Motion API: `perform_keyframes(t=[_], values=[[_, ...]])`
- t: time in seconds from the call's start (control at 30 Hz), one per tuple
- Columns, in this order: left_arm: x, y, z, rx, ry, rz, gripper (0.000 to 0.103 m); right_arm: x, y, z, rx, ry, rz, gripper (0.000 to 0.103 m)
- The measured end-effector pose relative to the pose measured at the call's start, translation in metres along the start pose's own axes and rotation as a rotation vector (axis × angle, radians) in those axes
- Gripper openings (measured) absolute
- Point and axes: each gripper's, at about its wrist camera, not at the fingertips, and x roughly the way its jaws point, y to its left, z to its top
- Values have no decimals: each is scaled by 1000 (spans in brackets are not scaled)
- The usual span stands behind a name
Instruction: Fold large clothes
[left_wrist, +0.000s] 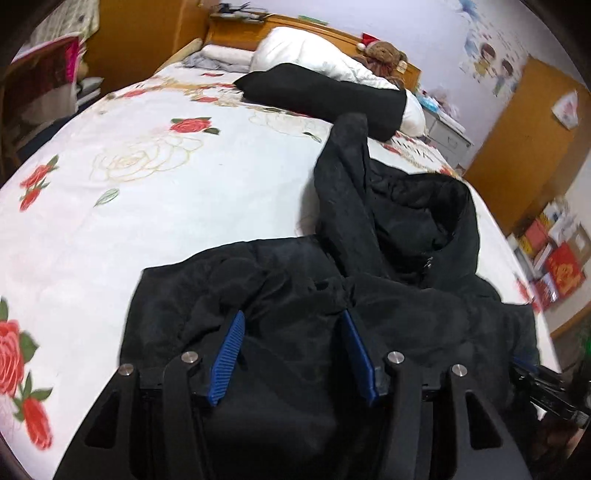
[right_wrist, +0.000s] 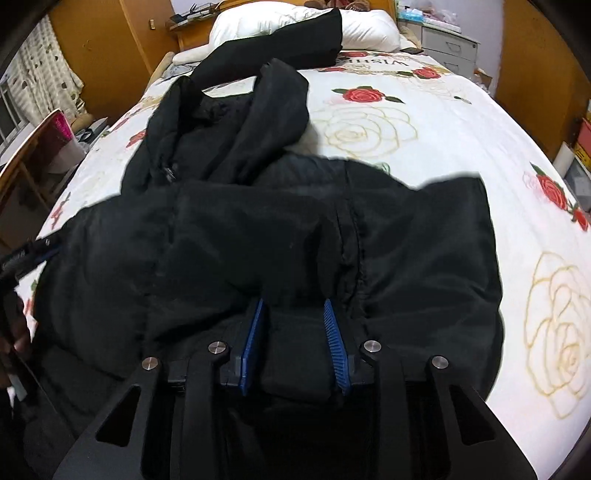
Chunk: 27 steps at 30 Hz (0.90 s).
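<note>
A black hooded jacket (left_wrist: 388, 295) lies spread on a bed covered by a white rose-print bedsheet (left_wrist: 155, 192). In the left wrist view it fills the lower centre and right of the frame, its hood (left_wrist: 421, 221) toward the upper right and one sleeve (left_wrist: 343, 177) reaching up toward the middle. The left gripper (left_wrist: 291, 317) sits at the bottom centre, its blue pads (left_wrist: 227, 358) spread apart over the dark fabric; cloth lies between them, but the pads do not press on it.

In the right wrist view the jacket (right_wrist: 258, 229) covers the centre and left, hood at the upper left. The right gripper (right_wrist: 293, 306) stands at the bottom centre with its pads (right_wrist: 336, 343) closer together, a fold of jacket bunched between them; whether they actually pinch it I cannot tell.

At the top of both frames, a white pillow (left_wrist: 314, 51) and another black garment (left_wrist: 321, 92) lie near the wooden headboard (left_wrist: 236, 29).
</note>
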Motion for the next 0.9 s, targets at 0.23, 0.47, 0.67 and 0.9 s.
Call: perform_keyframes(t=[0.23,0.47,0.67,0.9], values=[[22,-5,1,54,-12,31,58,11,4,3,-27,16,-46,33],[-42,3,11,68,-76,4,57,-39,3,20,3,-54,-19,34],[-38,28,10,30,-55,51,57,-44,8,52,-12,-122,2,33],[15,28,12,55,-7,101,57,24,3,43,-28,1,-38,30]])
